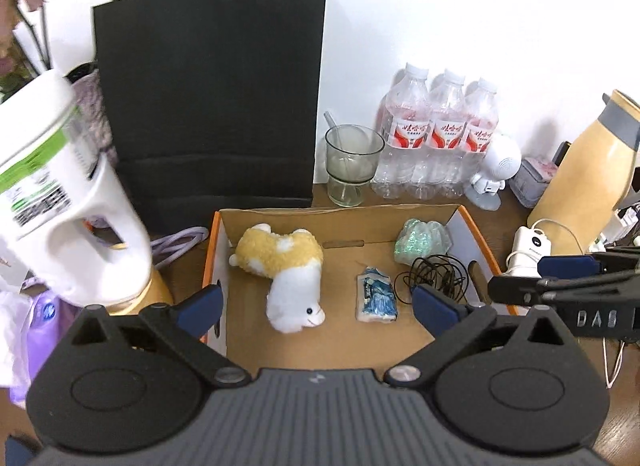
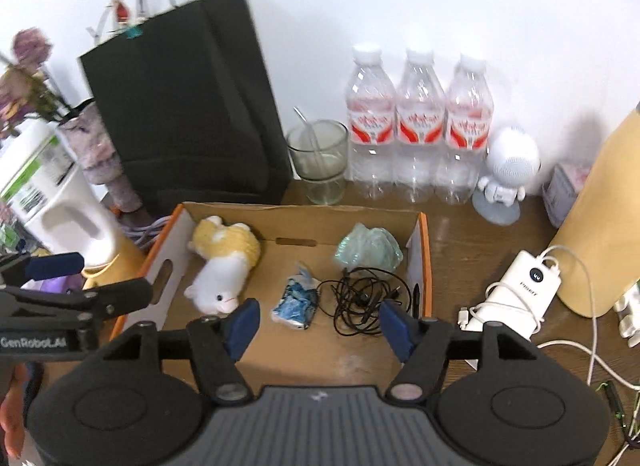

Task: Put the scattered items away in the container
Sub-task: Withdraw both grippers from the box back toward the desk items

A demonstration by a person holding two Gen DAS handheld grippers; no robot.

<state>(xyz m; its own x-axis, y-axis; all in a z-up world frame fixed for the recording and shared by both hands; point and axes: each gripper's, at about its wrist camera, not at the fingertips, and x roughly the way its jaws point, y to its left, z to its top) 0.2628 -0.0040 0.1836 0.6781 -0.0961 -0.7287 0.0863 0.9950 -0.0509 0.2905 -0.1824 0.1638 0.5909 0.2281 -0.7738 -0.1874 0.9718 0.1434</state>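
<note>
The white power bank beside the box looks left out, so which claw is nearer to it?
Right. The right claw hangs over the box's near edge, just left of the power bank. The left claw sits farther left, over the box.

Yellow-and-white fleecy plush animal [image 1: 286,272], blue-and-white printed packet [image 1: 376,296], iridescent mint-green crinkled wrapper [image 1: 420,240], black tangled cable [image 1: 436,280] are lying in brown cardboard box with orange edging [image 1: 484,250]; red-and-white labels showing on clear plastic bottles [image 2: 420,125].

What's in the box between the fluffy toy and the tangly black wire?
A small crumpled blue-and-white packet lies on the box floor between the plush toy and the black cable. Both wrist views show it.
</note>
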